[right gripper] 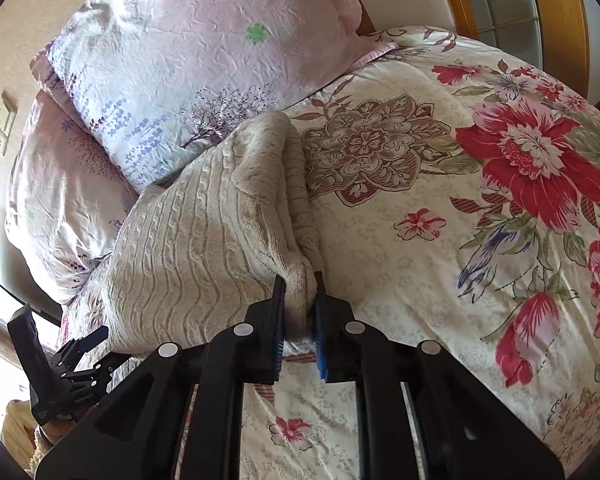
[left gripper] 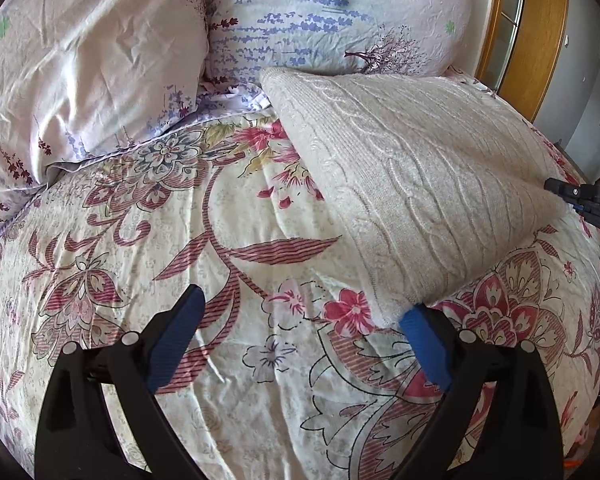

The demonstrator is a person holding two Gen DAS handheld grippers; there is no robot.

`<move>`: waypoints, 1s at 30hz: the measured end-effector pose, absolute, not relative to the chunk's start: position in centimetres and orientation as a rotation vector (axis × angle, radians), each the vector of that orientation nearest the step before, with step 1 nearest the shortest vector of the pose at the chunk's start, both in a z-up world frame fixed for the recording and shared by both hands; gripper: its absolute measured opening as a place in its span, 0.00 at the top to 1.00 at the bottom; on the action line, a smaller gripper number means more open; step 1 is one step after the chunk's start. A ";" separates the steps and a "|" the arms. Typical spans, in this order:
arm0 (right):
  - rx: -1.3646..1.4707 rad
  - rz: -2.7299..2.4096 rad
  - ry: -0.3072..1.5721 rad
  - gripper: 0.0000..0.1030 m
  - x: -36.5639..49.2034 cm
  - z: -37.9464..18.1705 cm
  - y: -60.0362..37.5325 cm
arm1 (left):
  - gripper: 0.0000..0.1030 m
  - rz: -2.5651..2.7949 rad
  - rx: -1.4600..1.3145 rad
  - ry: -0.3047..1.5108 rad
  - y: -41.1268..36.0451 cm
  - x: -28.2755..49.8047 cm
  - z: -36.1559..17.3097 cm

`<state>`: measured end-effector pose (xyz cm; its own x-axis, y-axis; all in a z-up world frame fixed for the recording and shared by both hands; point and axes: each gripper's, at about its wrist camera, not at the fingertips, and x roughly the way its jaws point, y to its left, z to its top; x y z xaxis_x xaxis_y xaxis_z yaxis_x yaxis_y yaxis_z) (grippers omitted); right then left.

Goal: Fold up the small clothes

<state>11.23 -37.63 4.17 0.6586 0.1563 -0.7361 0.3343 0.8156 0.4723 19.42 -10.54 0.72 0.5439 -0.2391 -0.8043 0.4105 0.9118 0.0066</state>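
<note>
A cream cable-knit sweater (left gripper: 412, 168) lies on the floral quilt (left gripper: 220, 240), stretched from the pillows toward the right. My right gripper (right gripper: 299, 300) is shut on a bunched corner of the sweater (right gripper: 204, 240), with knit pinched between its blue pads. In the left wrist view the right gripper (left gripper: 560, 190) shows at the right edge, at the sweater's far corner. My left gripper (left gripper: 305, 302) stands wide open over the quilt, with its right finger (left gripper: 420, 332) beside the sweater's near corner and nothing between the pads. The left gripper (right gripper: 106, 350) also appears at the lower left of the right wrist view.
Two pale pillows with lavender print (left gripper: 332, 20) (left gripper: 80, 60) lie at the head of the bed, touching the sweater's far edge. A wooden headboard (left gripper: 540, 32) runs behind them. A wall socket (right gripper: 2, 124) sits on the left wall.
</note>
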 end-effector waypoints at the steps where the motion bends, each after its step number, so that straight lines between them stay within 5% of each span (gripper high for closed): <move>1: 0.639 -0.107 0.861 0.86 11.5 4.0 -37.9 | 0.07 -0.383 0.208 0.912 -10.7 19.5 0.7; 10: 0.631 -0.079 0.880 0.81 11.5 5.3 -37.9 | 0.06 -0.454 0.191 0.948 -9.4 19.1 1.5; 11: 0.635 -0.079 0.869 0.77 11.3 5.8 -38.2 | 0.06 -0.479 0.180 0.934 -8.7 18.7 1.9; 14: 0.663 -0.098 0.821 0.42 10.8 7.2 -39.7 | 0.05 -0.507 0.133 0.873 -6.4 18.2 3.6; 18: 0.822 -0.009 0.831 0.24 12.8 7.4 -41.5 | 0.02 -0.558 -0.057 0.873 -5.1 20.6 5.3; 30: 0.908 0.060 1.041 0.18 21.3 4.9 -41.5 | 0.02 -0.531 -0.255 1.009 -10.6 28.0 3.5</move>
